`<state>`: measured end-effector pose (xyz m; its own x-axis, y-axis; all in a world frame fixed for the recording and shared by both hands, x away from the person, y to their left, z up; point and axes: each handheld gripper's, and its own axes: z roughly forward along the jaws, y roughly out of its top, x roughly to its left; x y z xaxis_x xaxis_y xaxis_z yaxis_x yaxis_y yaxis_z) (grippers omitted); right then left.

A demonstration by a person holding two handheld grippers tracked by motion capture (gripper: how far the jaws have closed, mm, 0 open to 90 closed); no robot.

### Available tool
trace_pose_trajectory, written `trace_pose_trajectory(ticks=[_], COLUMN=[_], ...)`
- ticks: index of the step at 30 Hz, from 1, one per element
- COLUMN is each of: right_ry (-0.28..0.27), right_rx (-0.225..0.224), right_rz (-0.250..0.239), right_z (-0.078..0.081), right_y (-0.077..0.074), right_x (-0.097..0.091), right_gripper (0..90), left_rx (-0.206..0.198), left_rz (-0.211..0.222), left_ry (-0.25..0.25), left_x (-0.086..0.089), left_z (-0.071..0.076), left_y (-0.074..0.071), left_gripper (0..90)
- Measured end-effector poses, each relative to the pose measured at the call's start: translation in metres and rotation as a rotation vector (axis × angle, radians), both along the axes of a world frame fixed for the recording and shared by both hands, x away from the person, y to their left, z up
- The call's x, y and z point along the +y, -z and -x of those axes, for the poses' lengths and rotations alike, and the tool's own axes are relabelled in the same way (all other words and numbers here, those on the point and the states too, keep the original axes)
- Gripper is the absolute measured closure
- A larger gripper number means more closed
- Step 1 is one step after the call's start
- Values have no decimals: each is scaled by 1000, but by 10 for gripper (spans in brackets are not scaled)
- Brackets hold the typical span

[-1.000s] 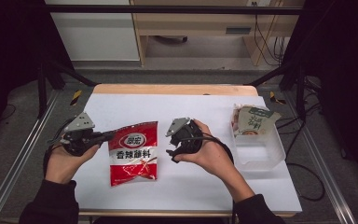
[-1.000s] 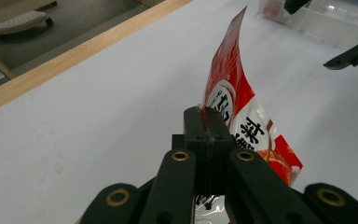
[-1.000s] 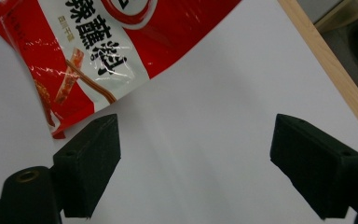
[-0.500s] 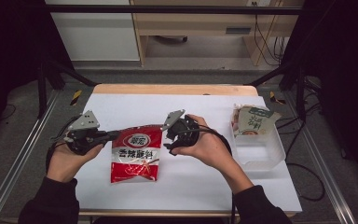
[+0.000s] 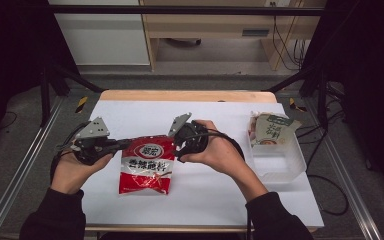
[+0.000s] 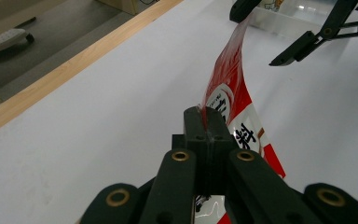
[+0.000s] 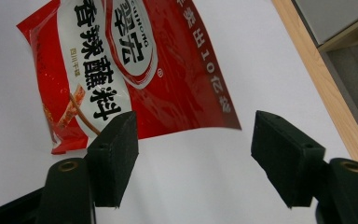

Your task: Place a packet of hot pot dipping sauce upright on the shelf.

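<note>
A red seasoning packet (image 5: 145,165) with a white label lies on the white table, its upper left edge lifted. My left gripper (image 5: 125,145) is shut on that edge; in the left gripper view the jaws (image 6: 204,122) pinch the red film (image 6: 228,88), which rises away from them. My right gripper (image 5: 177,146) sits at the packet's upper right corner. Its jaws have just been closing but stand open (image 7: 193,128). The packet (image 7: 135,60) lies just ahead of them and neither pad presses on it. The right gripper (image 6: 307,42) also appears far off in the left gripper view.
A clear plastic box (image 5: 280,157) stands at the table's right side with a pale green-and-white packet (image 5: 272,127) leaning in it. The table's wooden far edge (image 5: 185,95) runs behind. Metal frame rails flank both sides.
My right hand has drifted left and slightly up toward the packet's corner, and its jaws have narrowed. The left gripper keeps its hold in the same spot.
</note>
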<state>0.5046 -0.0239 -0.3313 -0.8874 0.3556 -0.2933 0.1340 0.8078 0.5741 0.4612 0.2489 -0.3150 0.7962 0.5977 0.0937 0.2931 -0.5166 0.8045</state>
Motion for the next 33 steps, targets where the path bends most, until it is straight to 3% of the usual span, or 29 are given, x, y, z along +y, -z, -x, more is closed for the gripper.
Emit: trace_pose_trajectory(ticks=[6,19,27,33], right_ry=[1,-54,-86,-107], right_rx=[16,48,94,87], right_rz=[5,4,-8,20], right_z=[-5,-10,-17,-14], right_y=[1,9,14,12], right_x=[4,14,20,24], right_gripper=[297,372,563,772], left_rx=[-2,-6,-11,-7], left_rz=[-7,-4,-1,0], left_ry=[7,19,19,7], left_x=[-2,-2,-3,-1], left_z=[0,1,1,0], left_y=[-1,-2,-2,-2], left_gripper=[900,900,900,900])
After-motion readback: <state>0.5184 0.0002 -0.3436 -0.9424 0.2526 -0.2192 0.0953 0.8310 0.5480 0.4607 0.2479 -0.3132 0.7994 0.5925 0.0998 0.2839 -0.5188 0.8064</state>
